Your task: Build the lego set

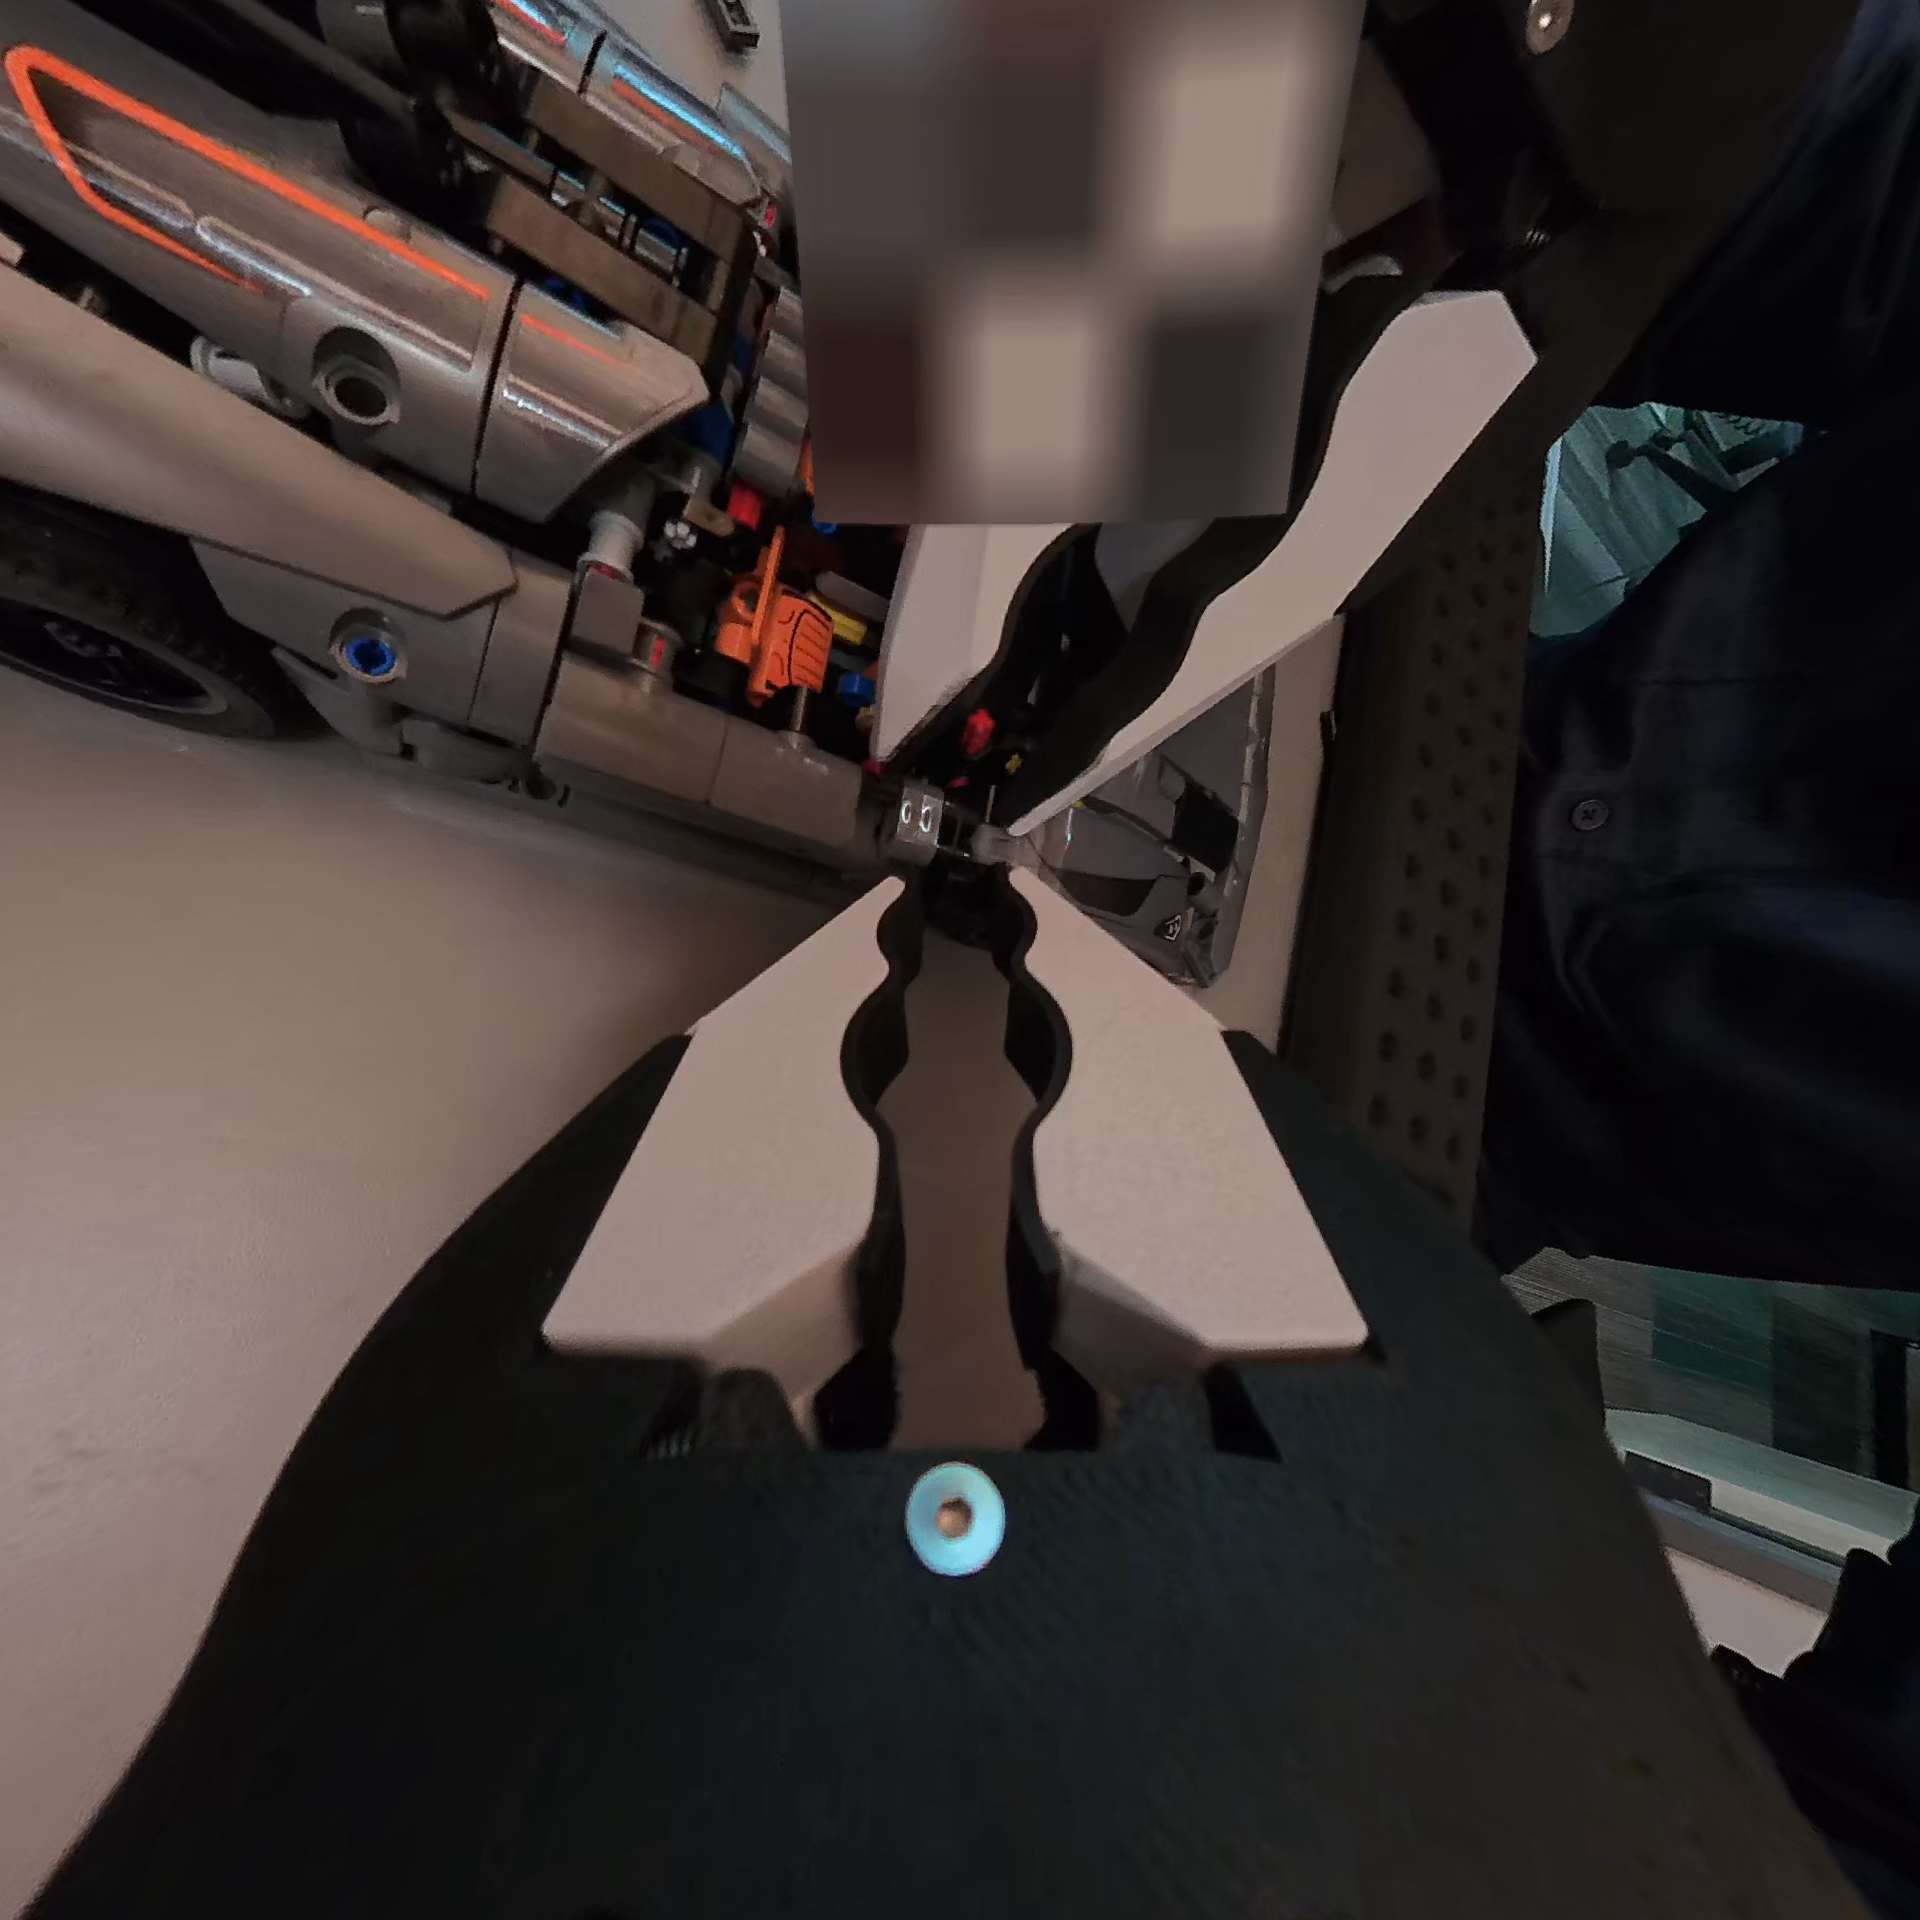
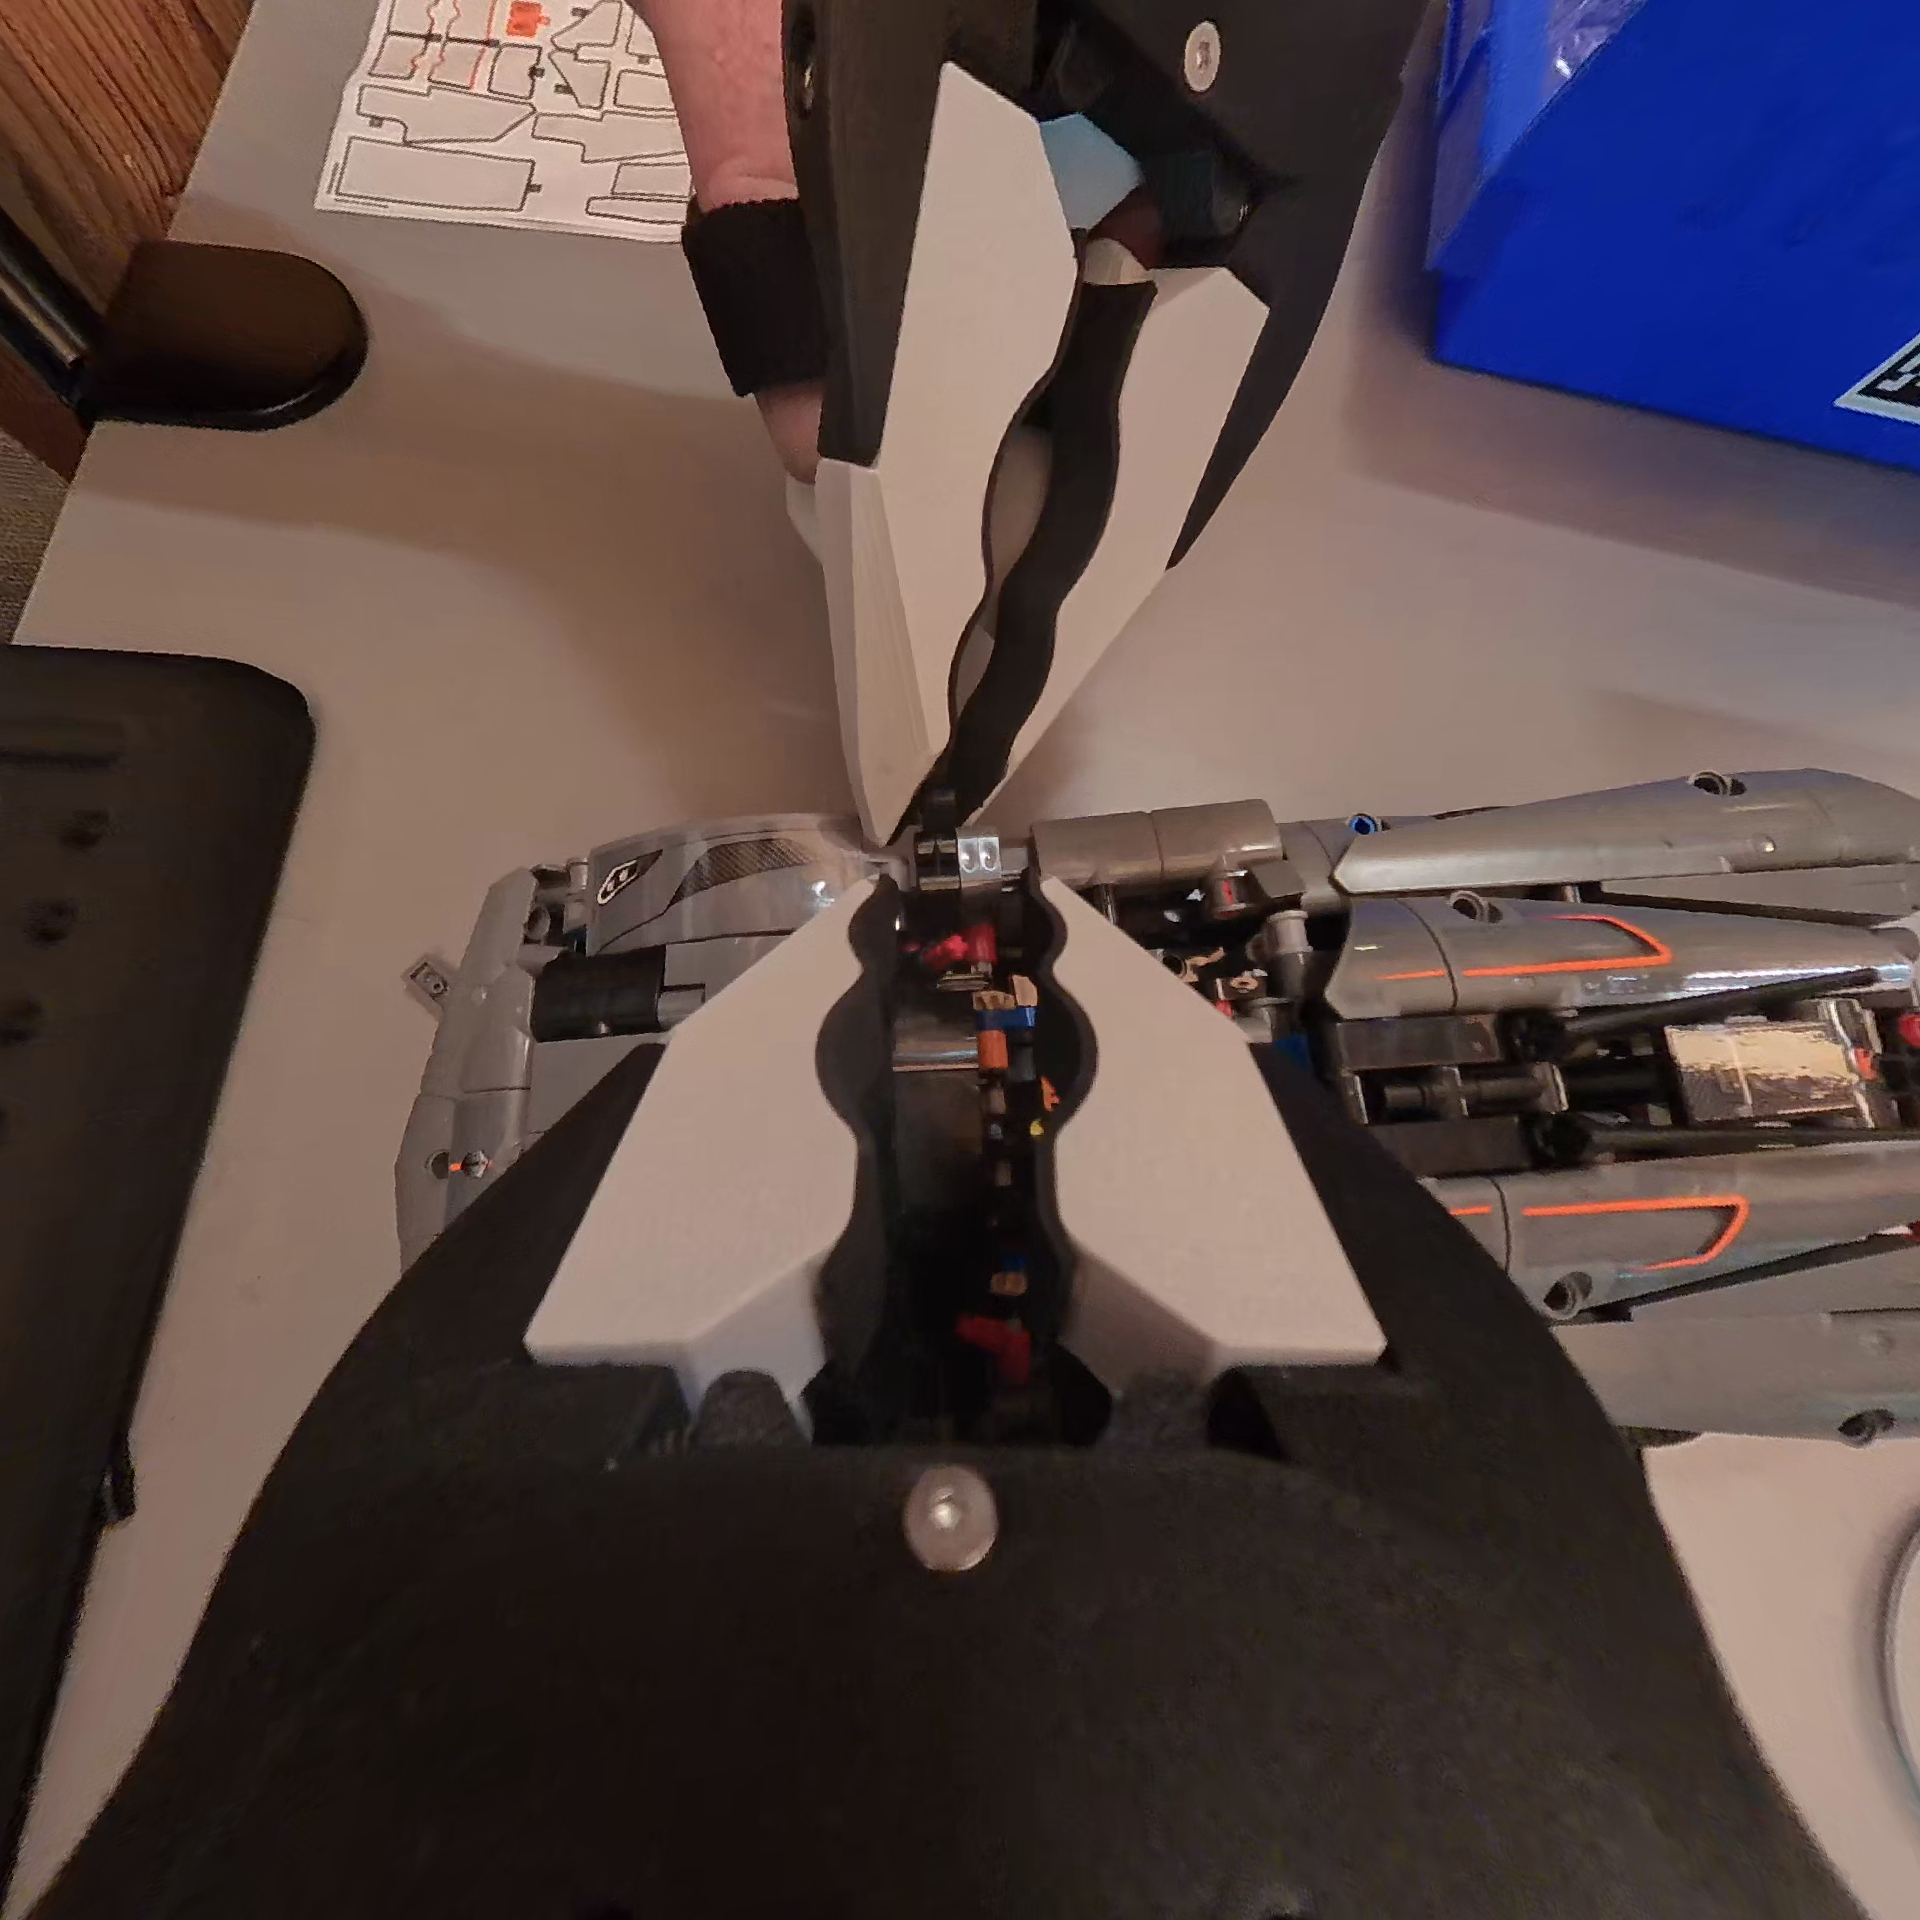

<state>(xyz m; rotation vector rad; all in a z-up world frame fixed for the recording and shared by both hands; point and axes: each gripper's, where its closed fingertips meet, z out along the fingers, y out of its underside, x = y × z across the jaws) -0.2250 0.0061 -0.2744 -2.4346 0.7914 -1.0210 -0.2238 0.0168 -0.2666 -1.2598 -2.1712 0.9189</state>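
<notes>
Two pairs of tongs, left (image 1: pixel 961 894) and right (image 2: pixel 961 883), are pinched on a small black connector piece (image 2: pixel 938 850) at the grey-and-orange lego car's (image 2: pixel 1507 997) sill, judged mid-fitting; a firm, aligned press is next needed

Our tongs (image 2: pixel 956 883) have white wedge fingers (image 2: pixel 727 1174), wavy black pads, black bodies, one silver screw (image 2: pixel 948 1515); a black wristband (image 2: pixel 753 296) above them.

Left gripper (image 1: pixel 956 894) pinched—right gripper (image 2: pixel 961 883) apparently too.

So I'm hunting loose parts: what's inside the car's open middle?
Inside the car, between the right gripper's fingers, a column of red, blue and orange pieces shows. The fingers cover whatever lies either side.
</notes>
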